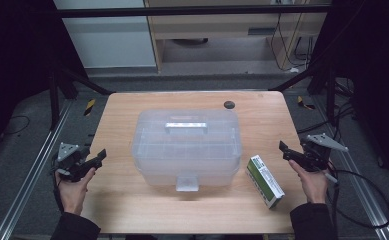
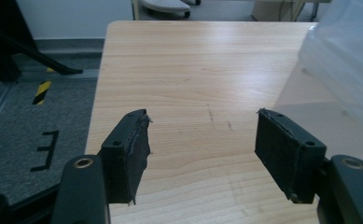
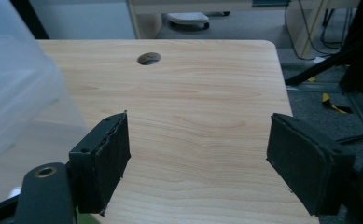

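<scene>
Both grippers, left (image 1: 101,155) and right (image 1: 284,150), wide open and empty, flank the closed box (image 1: 187,146); next move probably its front latch (image 1: 187,182).

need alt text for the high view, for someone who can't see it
A closed clear plastic box sits mid-table, a green and white carton at its right. A person holds the open left claw and right claw at the table's sides.

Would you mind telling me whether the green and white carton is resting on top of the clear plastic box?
No, the carton lies flat on the table, to the right of the clear plastic box.
</scene>
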The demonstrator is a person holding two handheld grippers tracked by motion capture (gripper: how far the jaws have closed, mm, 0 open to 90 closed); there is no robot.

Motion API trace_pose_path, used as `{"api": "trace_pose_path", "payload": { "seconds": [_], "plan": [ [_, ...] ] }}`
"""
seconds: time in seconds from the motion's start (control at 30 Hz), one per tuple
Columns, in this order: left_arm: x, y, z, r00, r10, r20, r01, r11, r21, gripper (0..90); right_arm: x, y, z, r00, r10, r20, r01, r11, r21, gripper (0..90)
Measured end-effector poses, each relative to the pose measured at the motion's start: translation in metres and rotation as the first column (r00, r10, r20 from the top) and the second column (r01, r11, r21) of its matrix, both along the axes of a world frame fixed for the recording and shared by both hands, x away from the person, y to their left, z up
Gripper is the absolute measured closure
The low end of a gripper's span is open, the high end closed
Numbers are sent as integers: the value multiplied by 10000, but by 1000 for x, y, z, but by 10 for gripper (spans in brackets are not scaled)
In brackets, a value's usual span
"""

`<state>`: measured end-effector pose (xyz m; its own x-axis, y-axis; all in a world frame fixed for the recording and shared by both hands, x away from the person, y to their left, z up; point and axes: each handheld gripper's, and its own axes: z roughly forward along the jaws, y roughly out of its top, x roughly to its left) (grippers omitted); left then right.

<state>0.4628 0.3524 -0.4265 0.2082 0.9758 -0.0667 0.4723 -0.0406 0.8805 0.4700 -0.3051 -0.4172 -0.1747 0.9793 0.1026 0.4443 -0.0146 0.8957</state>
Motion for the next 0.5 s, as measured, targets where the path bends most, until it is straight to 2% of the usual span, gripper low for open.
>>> {"api": "trace_pose_path", "payload": {
  "seconds": [0.03,0.2,0.27,0.5],
  "plan": [
    [0,-1,3,9995,-310,-49,310,9995,10,343,-1,1,2,9999,100,9,-100,9999,9,215],
    [1,-7,10,9973,-722,-139,726,9968,331,342,-2,7,9,9992,390,30,-390,9992,-124,216],
    [0,-12,16,9957,-922,-105,927,9941,560,340,-2,12,11,9981,607,-62,-608,9975,-347,212],
    [-2,-16,29,9934,-1143,93,1133,9907,760,331,-2,18,12,9958,907,-124,-913,9934,-691,212]
  ]
}}
